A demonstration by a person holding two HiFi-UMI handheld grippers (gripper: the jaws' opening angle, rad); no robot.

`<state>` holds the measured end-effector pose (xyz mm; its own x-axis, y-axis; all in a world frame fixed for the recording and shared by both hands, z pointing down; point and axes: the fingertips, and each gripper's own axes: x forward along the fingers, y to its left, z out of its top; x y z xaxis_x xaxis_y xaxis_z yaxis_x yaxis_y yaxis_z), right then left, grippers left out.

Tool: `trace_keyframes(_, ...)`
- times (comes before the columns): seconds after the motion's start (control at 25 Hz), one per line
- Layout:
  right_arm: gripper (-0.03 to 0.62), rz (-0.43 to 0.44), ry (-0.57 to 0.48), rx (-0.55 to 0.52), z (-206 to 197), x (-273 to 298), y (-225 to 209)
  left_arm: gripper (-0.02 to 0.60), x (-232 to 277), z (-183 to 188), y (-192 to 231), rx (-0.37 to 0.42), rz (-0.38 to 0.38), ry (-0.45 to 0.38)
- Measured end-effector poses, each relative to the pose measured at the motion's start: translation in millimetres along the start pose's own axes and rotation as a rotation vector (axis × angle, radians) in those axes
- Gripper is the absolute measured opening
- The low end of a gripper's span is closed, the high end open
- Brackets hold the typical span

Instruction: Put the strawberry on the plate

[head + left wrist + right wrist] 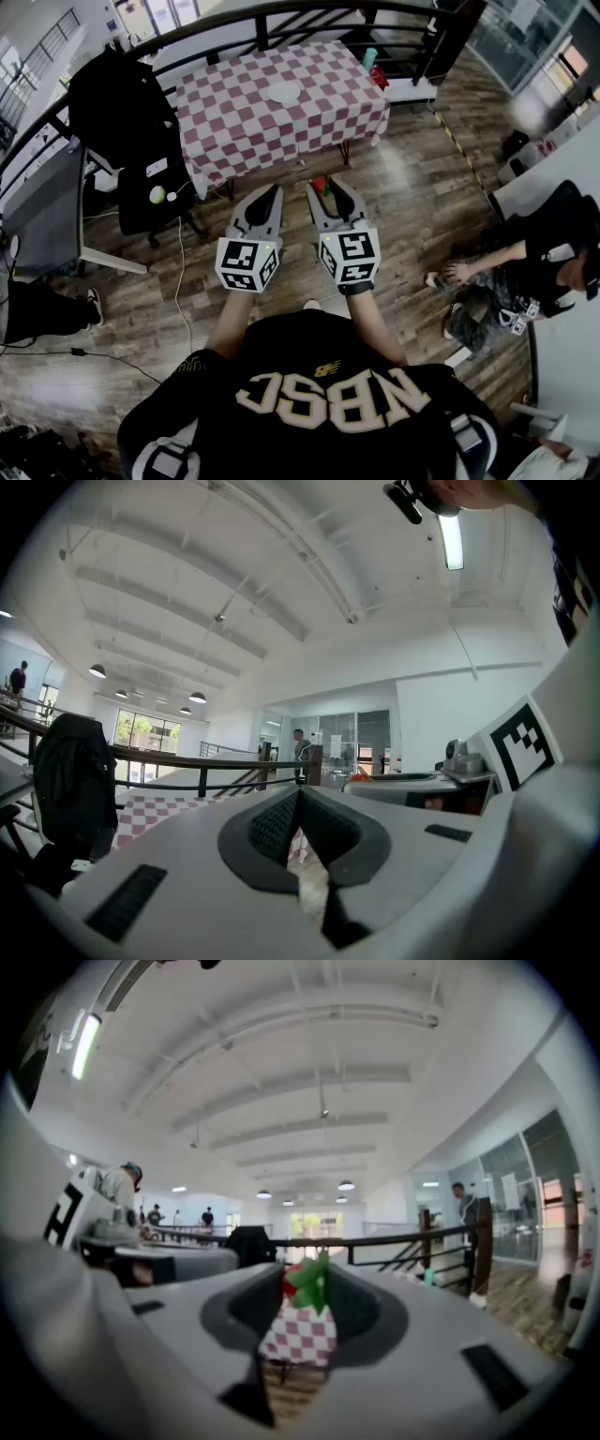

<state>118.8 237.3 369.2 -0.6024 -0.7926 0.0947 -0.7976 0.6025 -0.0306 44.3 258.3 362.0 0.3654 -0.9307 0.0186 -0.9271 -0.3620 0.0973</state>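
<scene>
A red strawberry with green leaves sits between the tips of my right gripper, whose jaws are closed on it. In the right gripper view the berry shows in front of the checkered cloth far ahead. My left gripper is held beside it at the same height, with its jaws together at the tips and nothing in them. A white plate lies near the middle of the red-and-white checkered table, well ahead of both grippers.
A black chair draped with a jacket and a dark stool with a green ball stand left of the table. A grey table is at far left. A person sits on the floor at right. A dark railing runs behind.
</scene>
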Motion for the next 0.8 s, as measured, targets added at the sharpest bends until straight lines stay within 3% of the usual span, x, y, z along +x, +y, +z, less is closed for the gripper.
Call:
trace_keyframes(0.56,0.150,-0.064,0.009,0.045,-15,-5,-57,0.008,38,-20,-26,0.014,-0.012,0.032)
trace_keyframes(0.8,0.150,-0.050,0.019,0.096,-31,1,-72,0.008,39,-40,-29,0.021,0.025,0.079)
